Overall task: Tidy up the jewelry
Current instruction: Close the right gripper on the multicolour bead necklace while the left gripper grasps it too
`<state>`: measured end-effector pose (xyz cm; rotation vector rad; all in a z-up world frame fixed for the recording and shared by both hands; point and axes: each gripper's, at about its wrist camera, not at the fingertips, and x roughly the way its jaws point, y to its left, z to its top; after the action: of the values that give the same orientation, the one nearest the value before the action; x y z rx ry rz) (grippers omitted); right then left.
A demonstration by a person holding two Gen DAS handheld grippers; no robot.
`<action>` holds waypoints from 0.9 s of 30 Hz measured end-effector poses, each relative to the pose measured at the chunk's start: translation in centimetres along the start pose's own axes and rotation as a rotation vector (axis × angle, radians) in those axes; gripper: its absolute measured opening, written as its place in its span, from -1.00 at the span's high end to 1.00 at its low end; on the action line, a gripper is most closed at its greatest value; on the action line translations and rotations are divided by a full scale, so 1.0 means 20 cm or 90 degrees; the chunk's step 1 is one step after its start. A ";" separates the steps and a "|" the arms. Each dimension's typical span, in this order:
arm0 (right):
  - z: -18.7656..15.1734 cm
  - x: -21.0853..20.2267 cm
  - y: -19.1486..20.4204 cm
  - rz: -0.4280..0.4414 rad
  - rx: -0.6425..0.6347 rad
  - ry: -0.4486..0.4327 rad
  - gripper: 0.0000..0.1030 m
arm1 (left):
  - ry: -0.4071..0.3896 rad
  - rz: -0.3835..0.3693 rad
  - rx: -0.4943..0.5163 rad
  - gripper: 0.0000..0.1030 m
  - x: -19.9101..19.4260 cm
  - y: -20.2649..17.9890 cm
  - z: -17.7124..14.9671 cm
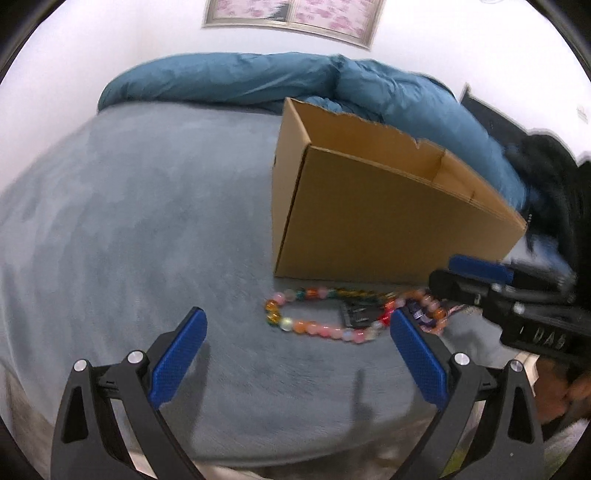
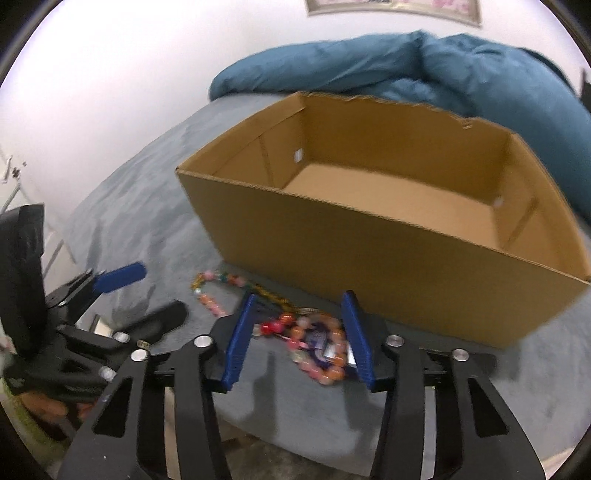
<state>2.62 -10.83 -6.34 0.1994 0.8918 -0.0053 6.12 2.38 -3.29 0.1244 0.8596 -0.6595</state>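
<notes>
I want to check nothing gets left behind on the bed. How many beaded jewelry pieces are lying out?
2. A long bead strand lies on the grey blanket before the cardboard box; a smaller bead bracelet sits between the right gripper fingers. Blur may hide more.

Cardboard box [image 2: 388,258]: one, open-topped, nothing seen inside it.
Bead strings: two. One long necklace [image 1: 314,325] of mixed colours is laid in a loop near the box's front; one smaller bracelet [image 2: 325,354] of orange and pink beads is laid to its right.
Dark card [image 1: 356,314]: one, laid within the necklace loop.
Blue duvet [image 1: 258,81]: one, bunched at the far side.
Grey bedcover [image 1: 129,221]: one.
Framed picture [image 1: 291,18]: one, on the far wall.
Grippers: two, left gripper [image 1: 297,325] and right gripper [image 2: 299,306].
</notes>
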 end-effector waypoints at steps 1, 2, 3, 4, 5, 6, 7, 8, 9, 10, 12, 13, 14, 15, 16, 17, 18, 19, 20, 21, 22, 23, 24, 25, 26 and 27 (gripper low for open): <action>0.01 0.03 0.01 0.014 0.001 0.014 0.31 | 0.001 0.003 0.015 -0.89 0.01 0.01 0.00; 0.01 0.05 0.01 0.022 0.002 0.025 0.37 | -0.001 0.008 0.038 -0.89 0.03 0.00 0.00; 0.02 0.07 0.02 0.026 0.003 0.035 0.46 | -0.002 0.009 0.056 -0.89 0.04 0.00 -0.01; 0.01 0.09 0.02 0.029 0.007 0.047 0.49 | 0.000 0.011 0.066 -0.89 0.05 0.00 0.00; 0.01 0.11 0.01 0.031 0.009 0.057 0.51 | 0.004 0.016 0.077 -0.89 0.07 0.00 -0.01; 0.01 0.13 0.01 0.028 0.009 0.068 0.58 | 0.007 0.020 0.085 -0.89 0.07 0.01 0.00; 0.00 0.14 0.01 0.028 0.010 0.075 0.61 | 0.012 0.019 0.093 -0.89 0.08 0.01 0.00; 0.01 0.15 0.01 0.028 0.010 0.084 0.63 | 0.016 0.020 0.097 -0.89 0.09 0.01 0.01; 0.01 0.16 0.00 0.027 0.011 0.090 0.66 | 0.020 0.023 0.101 -0.87 0.10 0.01 0.01; 0.01 0.18 0.00 0.028 0.014 0.103 0.68 | 0.024 0.020 0.106 -0.83 0.11 0.01 0.02; 0.00 0.20 0.00 0.024 0.014 0.121 0.70 | 0.033 0.009 0.114 -0.74 0.13 0.00 0.02; 0.00 0.21 -0.01 0.022 0.016 0.129 0.70 | 0.038 0.004 0.116 -0.67 0.14 0.00 0.02; 0.01 0.21 -0.01 0.022 0.018 0.133 0.70 | 0.041 0.000 0.117 -0.63 0.15 0.00 0.03; 0.00 0.22 -0.02 0.020 0.020 0.139 0.70 | 0.045 -0.004 0.117 -0.54 0.16 0.00 0.03; 0.01 0.22 -0.02 0.018 0.020 0.142 0.70 | 0.049 -0.007 0.117 -0.44 0.17 0.00 0.04; 0.02 0.23 -0.02 0.019 0.020 0.145 0.70 | 0.054 -0.005 0.117 -0.37 0.19 0.00 0.04; 0.02 0.23 -0.02 0.020 0.020 0.150 0.70 | 0.060 -0.004 0.116 -0.24 0.20 0.00 0.04; 0.02 0.24 -0.02 0.020 0.020 0.154 0.70 | 0.066 -0.005 0.115 -0.13 0.21 0.00 0.04; 0.02 0.24 -0.02 0.021 0.020 0.158 0.69 | 0.072 -0.006 0.113 -0.08 0.23 0.01 0.05; 0.02 0.25 -0.02 0.021 0.019 0.162 0.69 | 0.077 -0.006 0.111 0.00 0.24 0.01 0.05; 0.02 0.26 -0.02 0.019 0.013 0.167 0.70 | 0.082 -0.004 0.109 0.06 0.26 0.01 0.05; 0.03 0.27 -0.01 0.013 0.007 0.171 0.70 | 0.088 -0.001 0.110 0.07 0.27 0.01 0.05; 0.03 0.28 0.00 0.012 0.005 0.173 0.70 | 0.093 -0.001 0.112 0.08 0.28 0.01 0.05; 0.03 0.28 0.00 0.012 0.005 0.177 0.70 | 0.098 0.000 0.113 0.08 0.29 0.01 0.05; 0.03 0.29 0.00 0.012 0.005 0.179 0.70 | 0.104 0.002 0.115 0.08 0.30 0.01 0.05; 0.03 0.29 -0.01 0.013 0.004 0.180 0.71 | 0.110 0.006 0.117 0.08 0.32 0.01 0.04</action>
<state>6.73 -10.58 -10.57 0.2187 1.1719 0.0396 9.81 -0.84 -7.37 0.3544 0.9622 -0.7263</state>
